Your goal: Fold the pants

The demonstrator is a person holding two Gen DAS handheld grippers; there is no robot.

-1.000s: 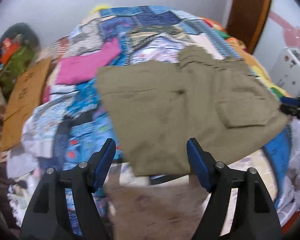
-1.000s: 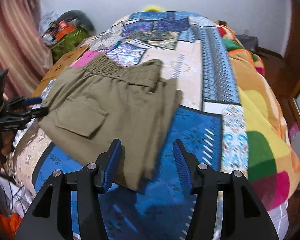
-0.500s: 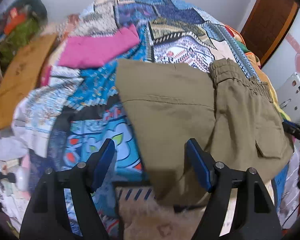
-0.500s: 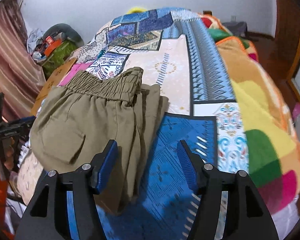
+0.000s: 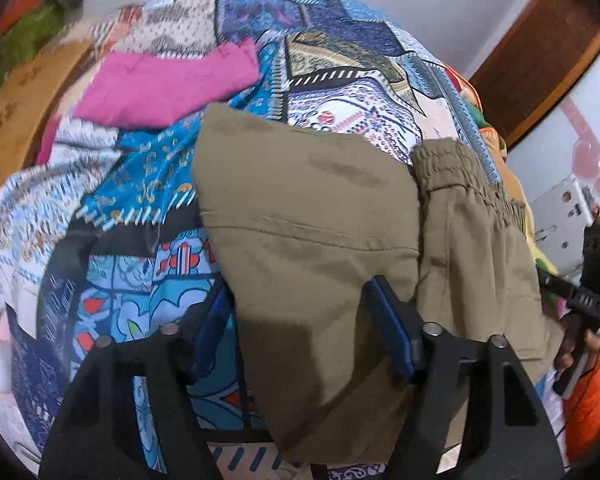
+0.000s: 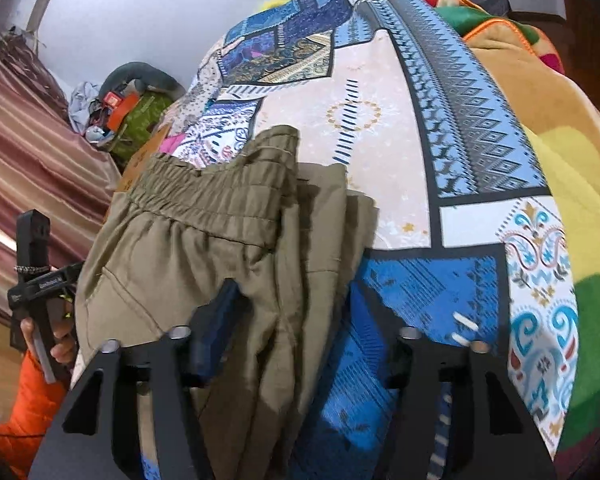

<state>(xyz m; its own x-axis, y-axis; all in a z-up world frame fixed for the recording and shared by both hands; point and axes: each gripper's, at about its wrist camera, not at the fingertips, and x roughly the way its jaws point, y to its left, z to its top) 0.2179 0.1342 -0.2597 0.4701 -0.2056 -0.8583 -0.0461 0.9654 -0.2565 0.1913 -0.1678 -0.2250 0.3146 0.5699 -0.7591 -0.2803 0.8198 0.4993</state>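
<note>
- Pants (image 5: 320, 248) are lying on the bed (image 6: 380, 152) already folded into a compact stack, waistband (image 6: 220, 196) showing on top.
- The left gripper (image 5: 300, 328) is straddling the stack's near corner, jaws spread wide, clamping nothing.
- The right gripper (image 6: 296, 328) is likewise hanging wide over the layered edge.
- Probably one fold or a tidy-up is remaining.

Left wrist view: close, low over bed's left part. Right wrist view: close over right part. Shared: olive pants (image 5: 320, 240) (image 6: 204, 248).
</note>
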